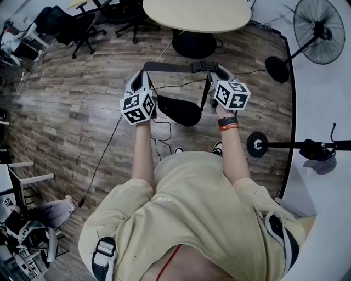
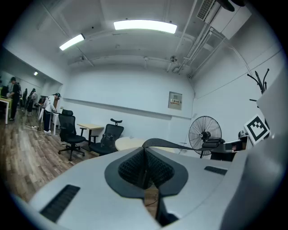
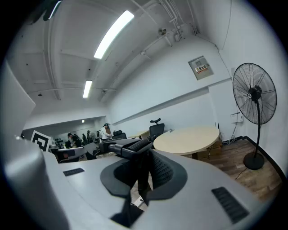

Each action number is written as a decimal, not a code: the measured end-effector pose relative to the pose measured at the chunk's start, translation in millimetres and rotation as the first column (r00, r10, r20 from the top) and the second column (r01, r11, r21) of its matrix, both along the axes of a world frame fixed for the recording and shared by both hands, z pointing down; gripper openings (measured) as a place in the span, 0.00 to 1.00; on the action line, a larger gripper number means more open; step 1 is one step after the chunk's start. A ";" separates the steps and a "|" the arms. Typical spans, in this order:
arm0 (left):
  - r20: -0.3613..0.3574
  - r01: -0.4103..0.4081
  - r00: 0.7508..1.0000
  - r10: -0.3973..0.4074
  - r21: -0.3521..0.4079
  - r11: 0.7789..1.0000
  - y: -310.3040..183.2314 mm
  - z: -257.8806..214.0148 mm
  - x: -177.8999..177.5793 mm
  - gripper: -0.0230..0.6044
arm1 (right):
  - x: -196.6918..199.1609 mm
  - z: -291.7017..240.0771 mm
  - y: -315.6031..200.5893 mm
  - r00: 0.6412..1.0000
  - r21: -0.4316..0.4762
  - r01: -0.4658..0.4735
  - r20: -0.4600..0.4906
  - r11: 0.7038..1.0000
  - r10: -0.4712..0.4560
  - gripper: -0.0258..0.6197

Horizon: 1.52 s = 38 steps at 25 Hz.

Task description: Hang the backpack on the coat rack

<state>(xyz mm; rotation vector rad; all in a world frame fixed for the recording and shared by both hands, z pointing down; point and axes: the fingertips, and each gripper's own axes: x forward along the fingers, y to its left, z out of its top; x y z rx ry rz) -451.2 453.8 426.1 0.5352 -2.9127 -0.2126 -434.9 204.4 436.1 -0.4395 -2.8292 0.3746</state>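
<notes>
The black backpack (image 1: 179,110) hangs in the air in front of the person, below a dark strap (image 1: 170,67) stretched level between the two grippers. My left gripper (image 1: 145,76) is shut on the strap's left end; in the left gripper view the strap (image 2: 168,144) runs off to the right from the closed pads. My right gripper (image 1: 214,72) is shut on the right end, where the strap and its buckle (image 3: 130,146) sit between the pads. The coat rack (image 1: 307,146) stands at the right, its round base (image 1: 256,144) on the floor and its hooks (image 2: 258,81) against the wall.
A round beige table (image 1: 197,13) stands just beyond the bag. At the far right is a pedestal fan (image 1: 318,22). Office chairs (image 1: 77,24) fill the far left. Cables (image 1: 109,142) trail across the wood floor, and a white wall borders the right.
</notes>
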 end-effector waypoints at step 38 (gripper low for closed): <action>-0.076 -0.670 0.740 0.668 -0.011 0.742 -307.3 28.0 86.4 0.08 | 202.5 37.5 -214.6 0.818 -0.094 -0.575 -0.068 0.813 0.571 0.12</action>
